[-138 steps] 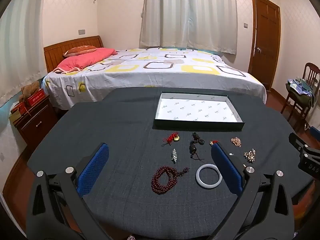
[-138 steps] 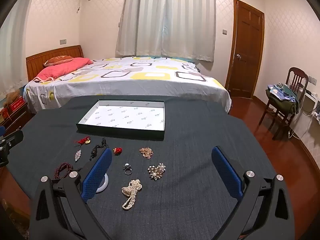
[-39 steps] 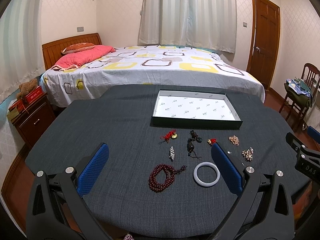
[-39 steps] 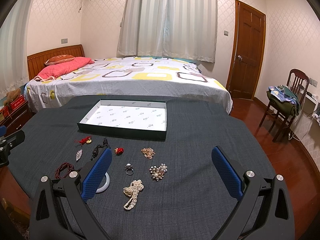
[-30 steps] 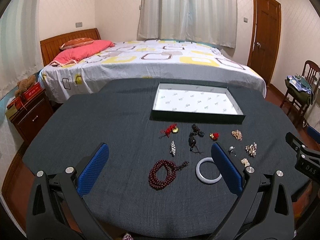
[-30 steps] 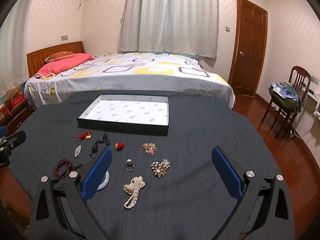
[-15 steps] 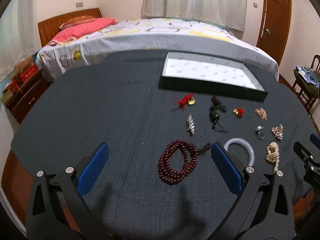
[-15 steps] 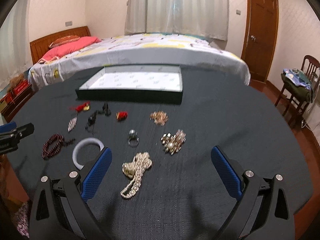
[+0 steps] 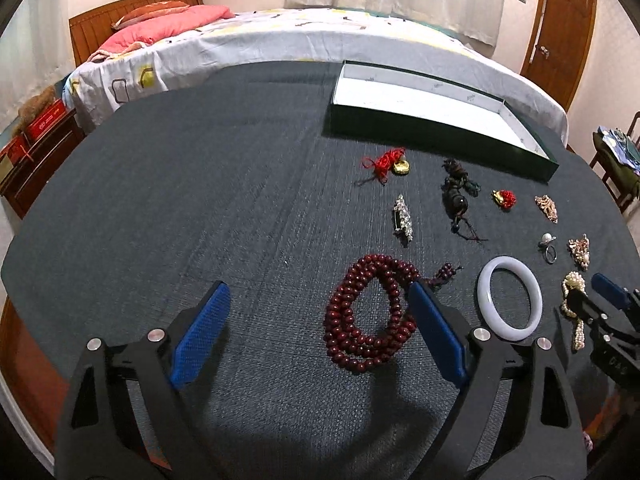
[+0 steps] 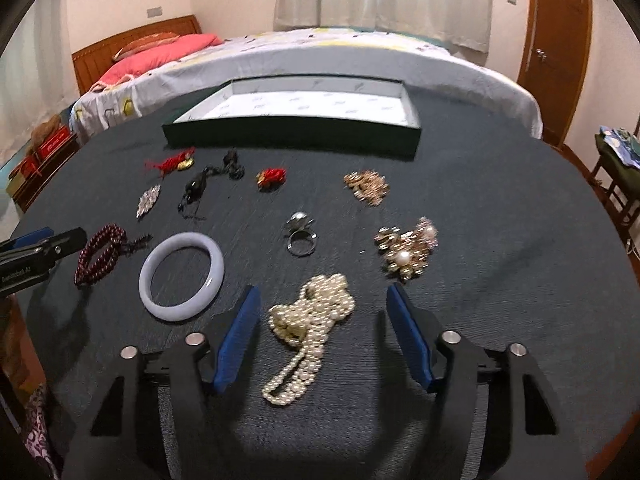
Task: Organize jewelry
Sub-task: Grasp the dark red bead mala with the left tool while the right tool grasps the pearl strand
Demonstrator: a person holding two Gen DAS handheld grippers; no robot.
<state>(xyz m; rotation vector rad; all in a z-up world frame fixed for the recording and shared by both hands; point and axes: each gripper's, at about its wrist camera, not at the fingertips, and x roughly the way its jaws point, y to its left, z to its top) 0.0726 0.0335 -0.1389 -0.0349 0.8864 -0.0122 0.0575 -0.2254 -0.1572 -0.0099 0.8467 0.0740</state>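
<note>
- The pearls [image 10: 310, 322] lay in a heap on the dark table [image 10: 500, 280], between the spread fingers of the right gripper [image 10: 322, 322]; its jaws stood apart on either side and touched nothing.
- A loose strand of the pearls trailed back toward the gripper's body, nearer the left pad [image 10: 236, 340] than the right.
- The left gripper [image 9: 316, 330] was released too, jaws wide, with the red beads [image 9: 366, 312] lying between them, close against the right pad [image 9: 438, 338], which covered part of the coil.
- The white bangle [image 10: 181, 276] lay flat just outside the right gripper's left finger, between the beads and the pearls.
- The ring [image 10: 300, 234] sat beyond the pearls, apart from them, and a gold-and-pearl cluster [image 10: 406, 252] lay to the right of the ring.
- Farther out ran a row: a red knot with a gold charm [image 9: 388, 164], a black cord piece [image 9: 456, 196], a small red charm [image 9: 505, 199] and a gold brooch [image 10: 367, 186].
- A silver brooch [image 9: 402, 220] lay between the red knot and the beads.
- The tray [image 10: 288, 136], green-walled with a white floor, stood behind the row, with none of the jewelry in it.
- Past the table were a bed [image 10: 320, 60] with a pink pillow [image 10: 160, 54], curtains and a wooden door [image 10: 554, 40].
</note>
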